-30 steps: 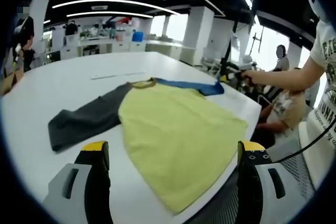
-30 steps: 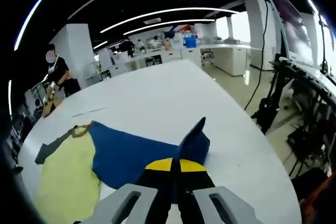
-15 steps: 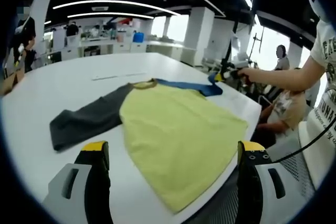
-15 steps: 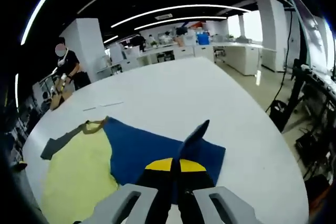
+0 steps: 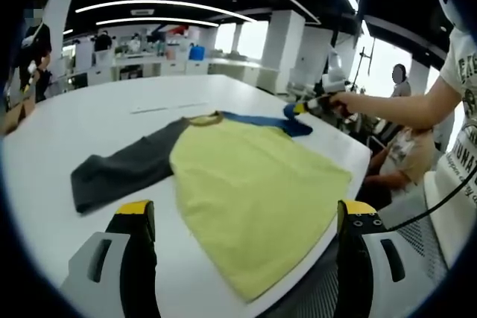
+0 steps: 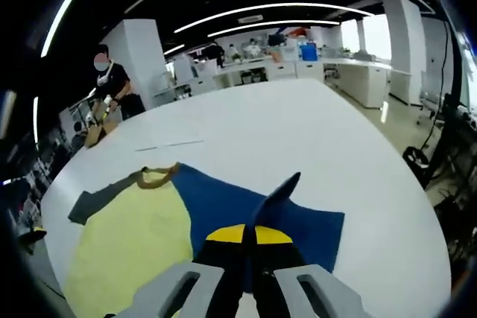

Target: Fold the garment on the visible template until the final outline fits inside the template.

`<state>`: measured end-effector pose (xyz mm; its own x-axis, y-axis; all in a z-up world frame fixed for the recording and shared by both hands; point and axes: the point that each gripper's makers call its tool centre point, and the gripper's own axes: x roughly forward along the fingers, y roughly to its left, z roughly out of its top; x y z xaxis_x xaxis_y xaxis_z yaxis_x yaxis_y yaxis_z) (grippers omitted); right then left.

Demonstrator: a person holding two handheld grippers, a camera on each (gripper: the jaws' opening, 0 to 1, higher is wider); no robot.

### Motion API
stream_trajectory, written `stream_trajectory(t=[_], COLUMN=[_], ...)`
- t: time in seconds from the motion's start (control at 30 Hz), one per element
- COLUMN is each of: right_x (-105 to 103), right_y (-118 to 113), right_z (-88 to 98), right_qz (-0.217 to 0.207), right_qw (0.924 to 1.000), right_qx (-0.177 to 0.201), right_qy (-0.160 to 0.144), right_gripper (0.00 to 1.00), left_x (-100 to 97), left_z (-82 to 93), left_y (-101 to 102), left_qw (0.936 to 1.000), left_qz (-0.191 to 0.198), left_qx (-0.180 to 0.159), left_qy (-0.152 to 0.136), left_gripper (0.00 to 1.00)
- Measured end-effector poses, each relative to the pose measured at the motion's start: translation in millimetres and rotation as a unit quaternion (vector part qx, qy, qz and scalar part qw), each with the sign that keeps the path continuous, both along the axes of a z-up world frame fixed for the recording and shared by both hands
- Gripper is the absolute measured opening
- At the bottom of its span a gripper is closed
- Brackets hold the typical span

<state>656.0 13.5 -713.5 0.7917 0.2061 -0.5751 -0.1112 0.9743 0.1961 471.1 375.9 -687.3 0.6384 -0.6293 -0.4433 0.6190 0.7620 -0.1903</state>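
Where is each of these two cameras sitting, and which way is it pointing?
Left gripper view: rides on the left gripper, jaws wide apart, looking across the white table at the yellow shirt; the person's arm reaches in at right.
Right gripper view: rides on the right gripper, jaws shut on the blue sleeve, looking along the table.
Shared: the shirt, the table, the office behind.
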Motion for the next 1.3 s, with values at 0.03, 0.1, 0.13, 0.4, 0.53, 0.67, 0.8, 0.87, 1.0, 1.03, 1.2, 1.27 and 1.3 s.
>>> stream_trajectory(t=[0.03, 0.1, 0.13, 0.4, 0.53, 0.67, 0.8, 0.87, 1.0, 1.03, 1.2, 1.27, 1.3], right_x=[1.9, 5.0, 6.6, 15.1, 18.5, 16.3, 9.3, 7.5, 13.8, 18.8, 32.8, 37.8, 39.6], right_y=[-1.0, -0.6, 2.7, 36.4, 48.8, 65.7, 87.8, 99.1, 113.3, 115.8, 127.1, 132.2, 134.7], right_z=[-0.1, -0.7, -1.7, -3.3, -1.4, 2.9, 7.8, 7.4, 4.4, 2.8, -2.3, -3.6, -3.7], right_qz=[0.005, 0.009, 0.013, 0.034, 0.043, 0.049, 0.054, 0.061, 0.07, 0.073, 0.092, 0.099, 0.102], right_qw=[1.0, 0.9999, 0.9999, 0.9994, 0.999, 0.9986, 0.9983, 0.9979, 0.9973, 0.9971, 0.9957, 0.995, 0.9948], right_qx=[0.002, 0.003, 0.004, 0.01, 0.011, 0.018, 0.021, 0.019, 0.021, 0.021, 0.012, 0.006, 0.005], right_qy=[0.001, 0.001, 0.003, 0.006, 0.005, 0.003, 0.001, 0.003, 0.007, 0.007, 0.01, 0.01, 0.009], right_gripper=[0.0, 0.0, 0.0, 0.0, 0.0, 0.0, 0.0, 0.0, 0.0, 0.0, 0.0, 0.0, 0.0], left_x=[-0.2, -0.3, -0.5, 1.4, 2.8, 2.2, 1.1, 1.0, 0.2, -0.4, 0.1, 0.1, 0.0], left_z=[0.5, 1.1, 1.0, -2.2, -3.6, -2.5, -3.2, -4.5, -6.3, -6.8, -8.7, -8.8, -9.2], left_y=[-0.3, -0.6, -0.7, 4.1, 7.1, 6.5, 5.3, 5.5, 7.2, 7.8, 11.5, 11.7, 11.8], left_qw=[1.0, 1.0, 1.0, 1.0, 1.0, 1.0, 1.0, 0.9999, 0.9999, 0.9999, 0.9999, 0.9999, 0.9999], left_qz=[0.0, 0.0, 0.001, 0.001, 0.001, 0.002, 0.003, 0.006, 0.004, 0.004, 0.009, 0.01, 0.01], left_qx=[0.0, 0.0, 0.0, 0.004, 0.003, 0.001, 0.005, 0.01, 0.012, 0.012, 0.012, 0.01, 0.01], left_qy=[0.0, -0.001, 0.0, 0.0, -0.002, -0.002, 0.0, 0.002, 0.001, 0.002, 0.004, 0.003, 0.003], left_gripper=[0.99, 0.99, 0.99, 0.99, 0.99, 0.99, 0.99, 0.99, 0.99, 0.99, 0.99, 0.99, 0.99])
